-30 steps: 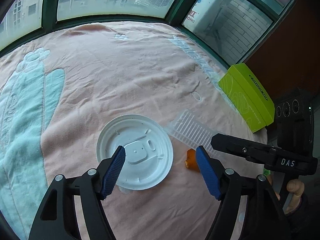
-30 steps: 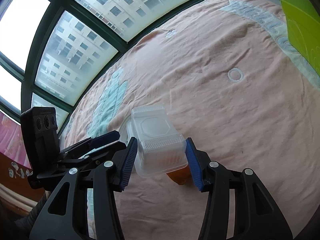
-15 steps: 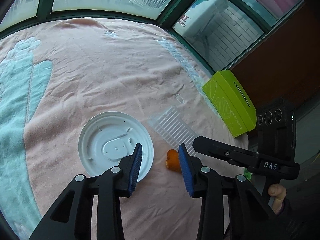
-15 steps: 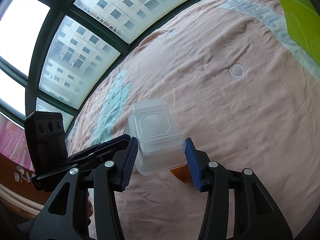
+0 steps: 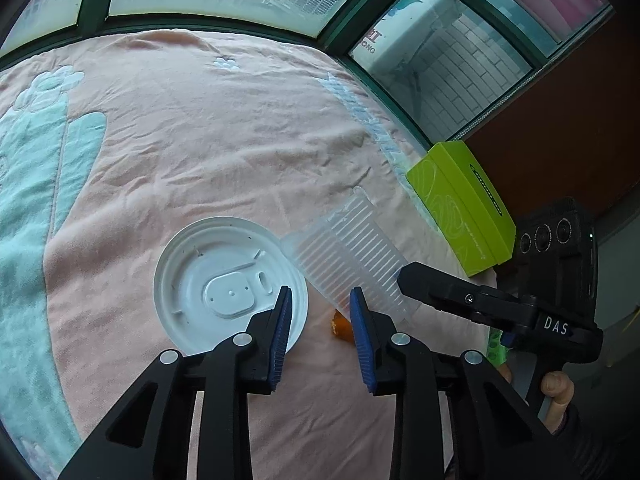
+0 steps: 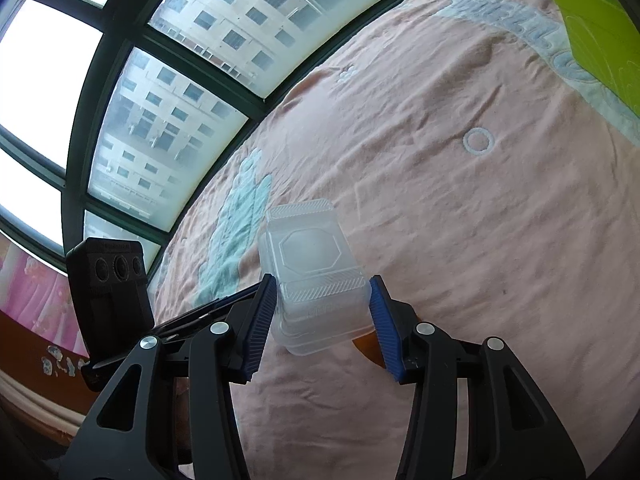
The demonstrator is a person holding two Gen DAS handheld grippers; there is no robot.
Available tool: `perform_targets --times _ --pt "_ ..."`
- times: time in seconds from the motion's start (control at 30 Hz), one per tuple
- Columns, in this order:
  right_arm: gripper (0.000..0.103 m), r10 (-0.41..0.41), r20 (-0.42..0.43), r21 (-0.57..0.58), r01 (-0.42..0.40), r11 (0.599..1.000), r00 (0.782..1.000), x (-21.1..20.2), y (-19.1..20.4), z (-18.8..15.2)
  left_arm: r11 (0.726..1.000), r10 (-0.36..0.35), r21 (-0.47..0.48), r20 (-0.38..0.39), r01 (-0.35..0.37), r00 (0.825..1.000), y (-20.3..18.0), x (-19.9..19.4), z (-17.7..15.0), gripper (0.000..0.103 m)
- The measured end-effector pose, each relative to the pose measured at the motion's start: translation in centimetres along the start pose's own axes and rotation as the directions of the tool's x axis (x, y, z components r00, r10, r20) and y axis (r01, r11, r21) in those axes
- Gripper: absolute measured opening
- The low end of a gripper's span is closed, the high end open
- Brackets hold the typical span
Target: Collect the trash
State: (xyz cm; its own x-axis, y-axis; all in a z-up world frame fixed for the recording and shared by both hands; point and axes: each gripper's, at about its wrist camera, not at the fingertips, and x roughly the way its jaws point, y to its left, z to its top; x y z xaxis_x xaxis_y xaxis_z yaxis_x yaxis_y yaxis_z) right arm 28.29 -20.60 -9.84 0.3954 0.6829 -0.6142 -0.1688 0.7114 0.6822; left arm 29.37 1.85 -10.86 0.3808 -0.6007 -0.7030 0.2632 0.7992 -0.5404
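Note:
A clear plastic clamshell box (image 6: 316, 276) sits between the blue pads of my right gripper (image 6: 323, 312), which is shut on it and holds it above the pink blanket. The box also shows in the left wrist view (image 5: 348, 264), ribbed and tilted. A white round plastic lid (image 5: 230, 284) lies flat on the blanket. A small orange scrap (image 5: 342, 326) lies beside the lid, partly behind a finger; it also shows under the box in the right wrist view (image 6: 366, 342). My left gripper (image 5: 320, 320) is open and empty, hovering above the gap between lid and scrap.
A lime green box (image 5: 464, 216) lies at the blanket's right edge, also in the right wrist view (image 6: 600, 28). Windows with dark frames (image 6: 168, 56) border the far side. The pink blanket (image 5: 200, 128) carries pale blue patterns.
My left gripper's jaws have narrowed from wide open to a smaller gap. My right gripper has lifted the clear box slightly over the orange scrap.

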Motion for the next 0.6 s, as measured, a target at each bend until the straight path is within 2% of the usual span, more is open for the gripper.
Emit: perform_targets --times 0.1,0.33,0.37,0.4,0.5,0.6 --pt "0.048 0.002 0.013 -0.004 -0.002 1.0 1.0 -0.6 -0.1 0.1 1.0 0.027 0.015 -0.005 -0.027 1.0 -0.1 0.1 0.0 0.028" --pt "0.048 -0.026 0.058 -0.006 0.027 1.0 0.998 -3.2 -0.3 0.1 0.999 0.029 0.024 -0.016 -0.028 0.999 -0.2 0.0 0.0 0.029" --pt "0.048 -0.032 0.062 -0.008 0.033 0.999 0.998 -3.6 -0.2 0.0 0.999 0.031 0.03 -0.019 -0.03 0.999 -0.4 -0.1 0.0 0.031" --pt "0.048 -0.042 0.07 -0.016 0.043 0.999 0.997 -4.1 -0.2 -0.1 0.999 0.035 0.04 -0.021 -0.034 0.999 -0.7 -0.1 -0.1 0.039" --pt "0.048 -0.097 0.101 -0.051 0.102 0.993 0.99 -5.9 0.2 -0.7 0.996 0.055 0.065 -0.018 -0.053 0.998 -1.4 -0.2 -0.1 0.054" --pt "0.048 -0.152 0.139 -0.072 0.163 0.984 0.979 -7.9 0.5 -1.4 0.996 0.065 0.062 -0.017 -0.064 0.998 -2.1 -0.3 0.0 0.057"
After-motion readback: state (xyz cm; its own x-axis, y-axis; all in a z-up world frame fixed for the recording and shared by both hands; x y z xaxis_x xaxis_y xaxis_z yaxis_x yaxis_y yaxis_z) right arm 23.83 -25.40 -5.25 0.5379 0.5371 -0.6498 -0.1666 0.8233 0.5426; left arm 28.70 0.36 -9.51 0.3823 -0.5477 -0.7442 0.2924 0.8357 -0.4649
